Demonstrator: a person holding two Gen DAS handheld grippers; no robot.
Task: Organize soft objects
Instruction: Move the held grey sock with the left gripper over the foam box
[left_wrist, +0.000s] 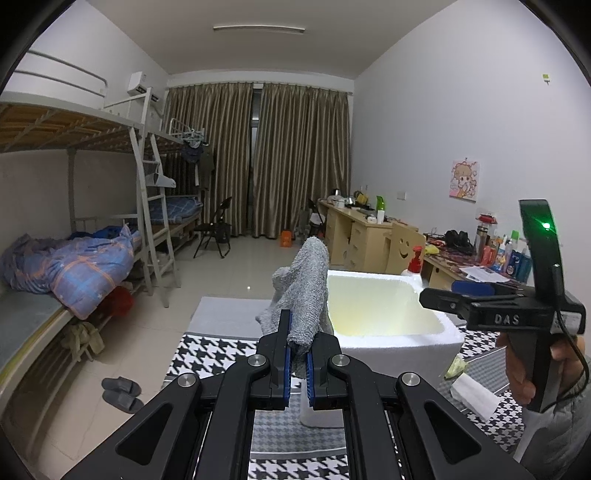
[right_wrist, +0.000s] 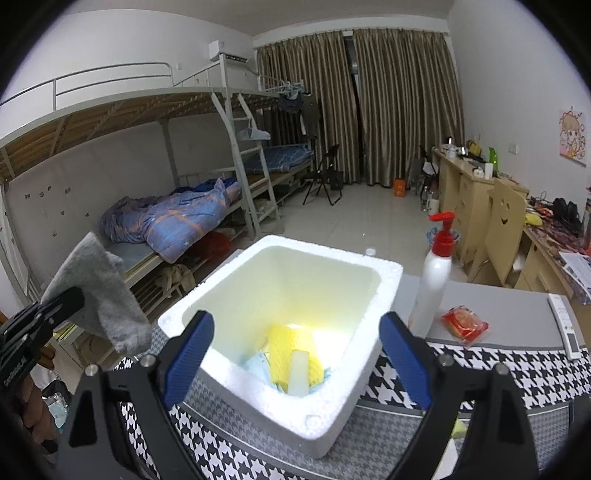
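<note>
My left gripper (left_wrist: 298, 354) is shut on a grey towel-like cloth (left_wrist: 306, 295) and holds it up just left of a white foam box (left_wrist: 399, 339). The cloth (right_wrist: 99, 295) and the left gripper (right_wrist: 55, 306) also show at the left of the right wrist view. My right gripper (right_wrist: 295, 354) is open and empty, its blue pads (right_wrist: 188, 354) spread over the near rim of the foam box (right_wrist: 207, 306). Inside the box lie a yellow sponge (right_wrist: 284, 339), a white block (right_wrist: 299, 373) and pale blue cloths (right_wrist: 258, 365).
The box stands on a table with a houndstooth cloth (right_wrist: 480, 373). A white pump bottle with a red top (right_wrist: 432, 280), a red packet (right_wrist: 465, 325) and a white remote (right_wrist: 565, 325) stand to the right. Bunk beds (left_wrist: 74, 266) fill the left; desks (left_wrist: 362, 232) line the right wall.
</note>
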